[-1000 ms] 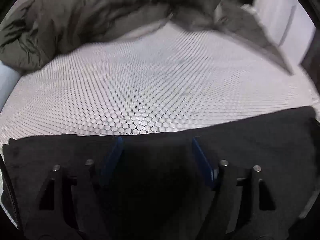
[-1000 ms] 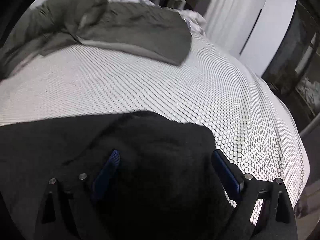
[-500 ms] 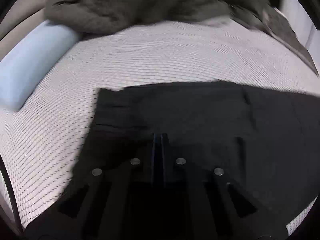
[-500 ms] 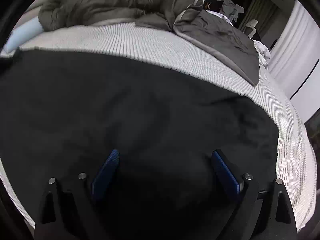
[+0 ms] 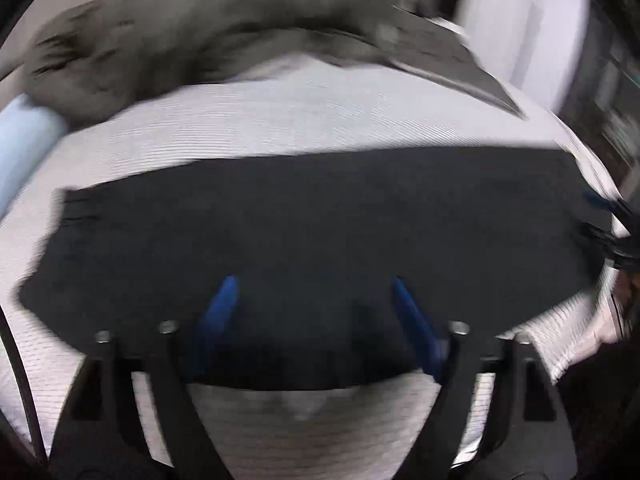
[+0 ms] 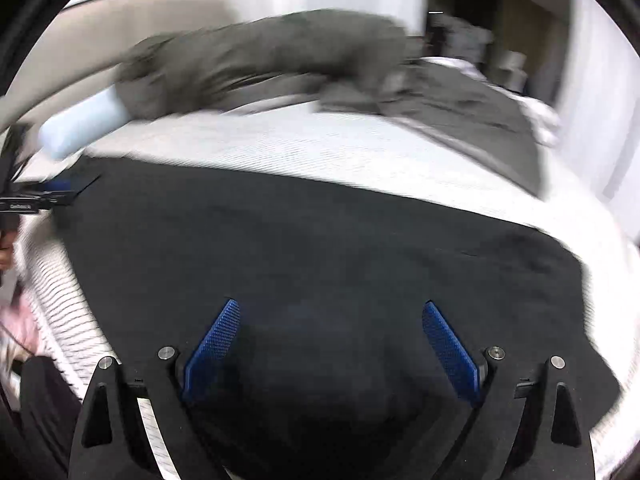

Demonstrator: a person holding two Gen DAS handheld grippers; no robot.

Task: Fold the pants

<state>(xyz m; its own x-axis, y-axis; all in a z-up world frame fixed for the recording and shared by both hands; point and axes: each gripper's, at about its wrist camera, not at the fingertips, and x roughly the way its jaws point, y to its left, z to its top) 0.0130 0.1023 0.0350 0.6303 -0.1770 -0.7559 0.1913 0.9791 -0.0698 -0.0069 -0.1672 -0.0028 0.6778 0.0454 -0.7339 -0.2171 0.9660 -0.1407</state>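
Observation:
The black pants [image 5: 304, 232] lie flat and spread across the white honeycomb-patterned bed [image 5: 304, 120]; they also fill the right wrist view [image 6: 320, 256]. My left gripper [image 5: 312, 292] is open and empty above the pants' near edge. My right gripper [image 6: 332, 316] is open and empty above the pants. The right gripper shows at the far right of the left wrist view [image 5: 616, 224]. The left gripper shows at the far left of the right wrist view [image 6: 36, 196]. Both views are motion-blurred.
A rumpled grey duvet [image 5: 208, 36] lies along the far side of the bed, also in the right wrist view [image 6: 280, 56]. A light blue pillow [image 5: 24, 144] sits at the far left. White curtains [image 5: 528, 20] hang at the back right.
My left gripper was shut half a second ago and is now open. Both grippers have pulled back from the pants, which now lie flat on the bed.

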